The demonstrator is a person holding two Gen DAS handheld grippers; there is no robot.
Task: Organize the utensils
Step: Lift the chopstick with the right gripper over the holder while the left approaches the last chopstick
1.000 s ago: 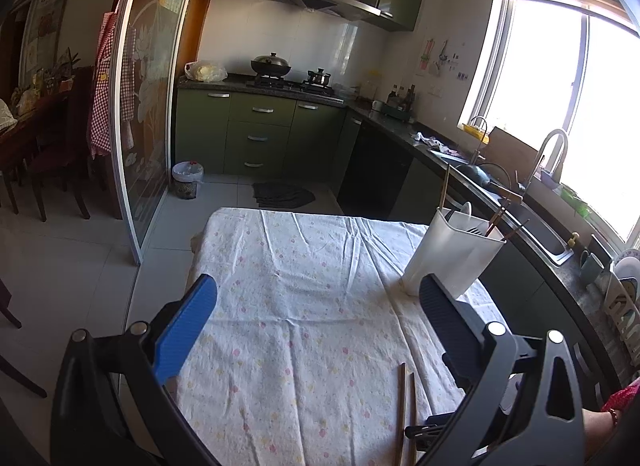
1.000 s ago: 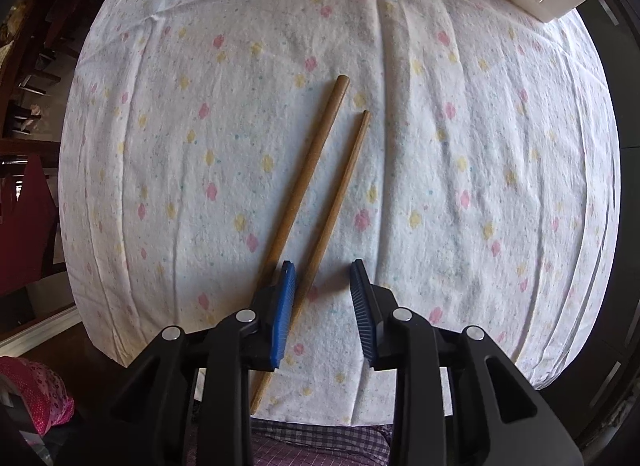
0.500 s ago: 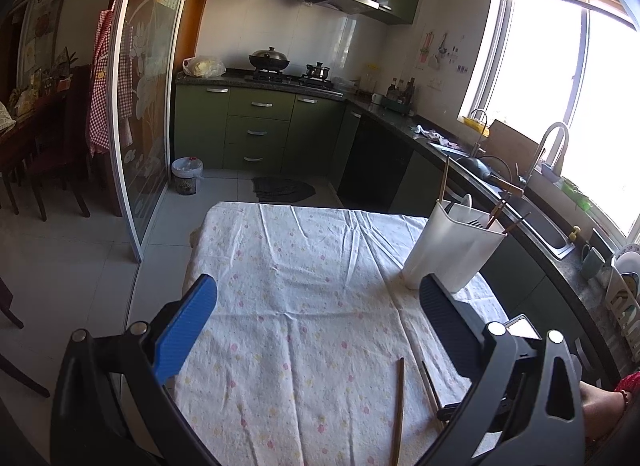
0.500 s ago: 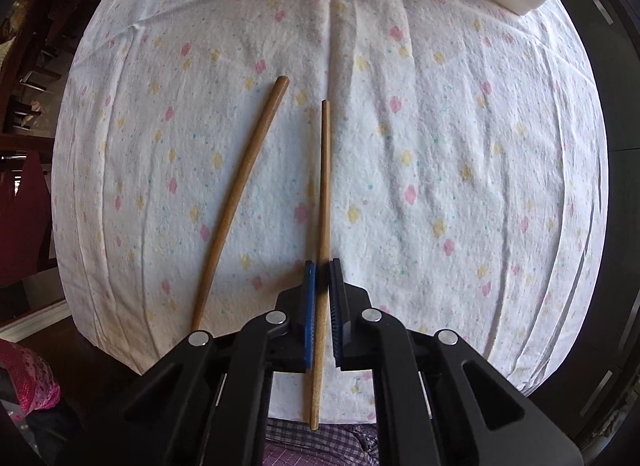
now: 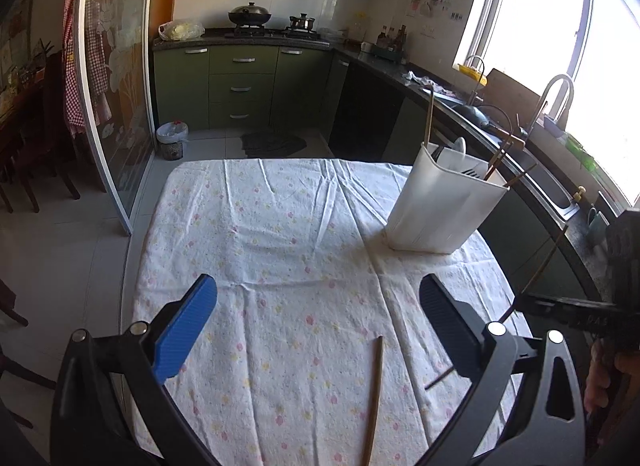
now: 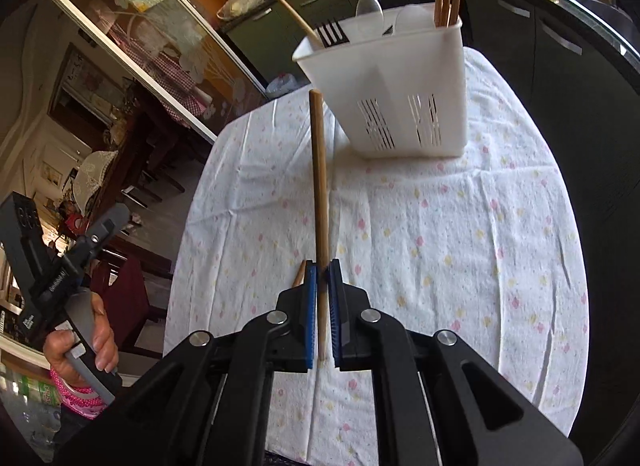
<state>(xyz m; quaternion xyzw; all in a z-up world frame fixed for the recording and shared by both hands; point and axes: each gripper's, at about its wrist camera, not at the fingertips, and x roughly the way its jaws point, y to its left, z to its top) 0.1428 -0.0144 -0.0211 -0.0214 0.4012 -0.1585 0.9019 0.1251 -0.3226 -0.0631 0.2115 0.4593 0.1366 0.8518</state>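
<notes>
The right gripper point(image 6: 323, 266) pinches one wooden chopstick point(image 6: 319, 177) between its blue pads and holds it above the flowered tablecloth point(image 6: 440, 234), its tip pointing toward the white utensil holder point(image 6: 392, 89). The left gripper point(image 5: 316, 314) has its jaws spread wide with nothing between them. A second chopstick point(image 5: 374, 398) lies on the cloth near this gripper.

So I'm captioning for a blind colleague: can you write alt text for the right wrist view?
The right gripper is shut on a wooden chopstick that points toward a white utensil holder with chopsticks, a fork and spoons in it, standing on a flower-dotted tablecloth. A hand with the left gripper shows at left.
</notes>
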